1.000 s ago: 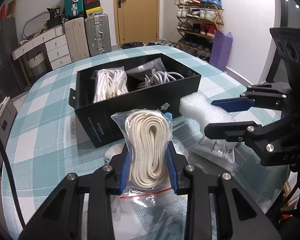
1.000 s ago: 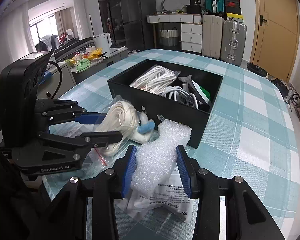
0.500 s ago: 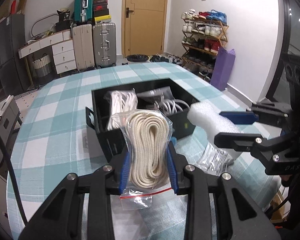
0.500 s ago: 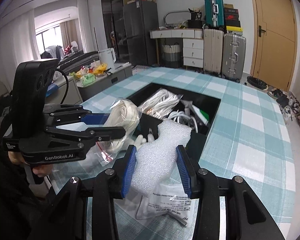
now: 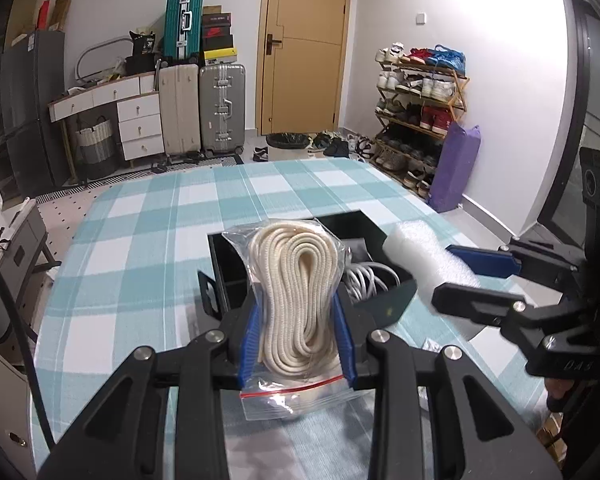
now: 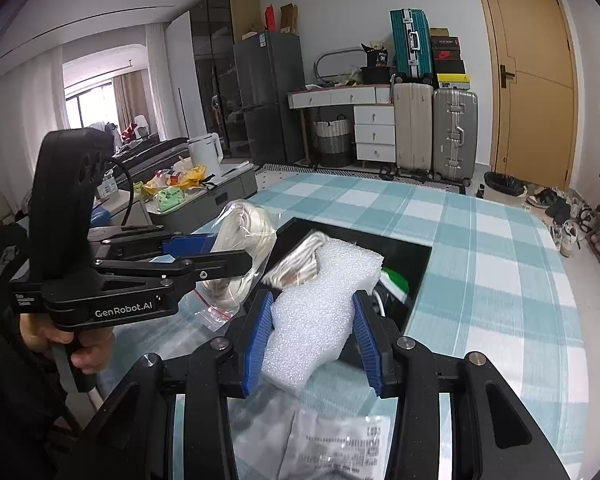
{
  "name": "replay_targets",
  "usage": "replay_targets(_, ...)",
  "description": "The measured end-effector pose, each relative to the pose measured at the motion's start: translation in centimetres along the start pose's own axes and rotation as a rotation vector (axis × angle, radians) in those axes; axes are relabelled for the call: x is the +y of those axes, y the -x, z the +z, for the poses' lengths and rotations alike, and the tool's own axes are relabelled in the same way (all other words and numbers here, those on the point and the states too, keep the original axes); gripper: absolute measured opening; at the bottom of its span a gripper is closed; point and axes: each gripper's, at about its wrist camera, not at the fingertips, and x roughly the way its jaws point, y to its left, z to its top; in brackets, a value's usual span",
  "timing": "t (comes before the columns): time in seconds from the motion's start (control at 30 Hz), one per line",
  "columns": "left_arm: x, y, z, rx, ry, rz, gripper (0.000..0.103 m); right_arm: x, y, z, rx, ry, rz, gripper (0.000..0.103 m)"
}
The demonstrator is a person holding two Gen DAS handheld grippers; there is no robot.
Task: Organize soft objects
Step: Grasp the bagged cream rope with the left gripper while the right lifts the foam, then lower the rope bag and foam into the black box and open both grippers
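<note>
Coiled cream rope in a clear zip bag (image 5: 296,304) sits clamped in the left claw (image 5: 298,338); white foam block (image 6: 320,316), in the right claw (image 6: 312,342). Below, the black rectangular box (image 6: 414,276) on the teal checked surface (image 6: 496,276) holds another rope bundle (image 6: 300,262) and white cables (image 5: 364,282).

A cream rope bundle (image 5: 296,296), a white foam piece (image 6: 324,312) and a black box (image 6: 400,252) sit over the teal-and-white checked counter (image 5: 148,248), between blue-padded black tongs (image 5: 298,344).

"GenRobot.AI" on the left gripper (image 6: 224,250) body, "DAS" partly legible on the right gripper (image 5: 456,280) body
</note>
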Motion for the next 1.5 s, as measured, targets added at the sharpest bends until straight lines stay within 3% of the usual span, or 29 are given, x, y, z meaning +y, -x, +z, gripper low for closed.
replay_targets(0.67,1.9,-3.1,2.1,0.011,0.025,0.009,0.031,-0.3,-3.9,3.1,-0.011,-0.016,0.0,0.041)
replay_targets(1.5,1.9,-6.6,2.1,0.055,0.017,0.005,0.031,-2.3,-7.7,3.3,0.049,-0.037,0.003,0.041)
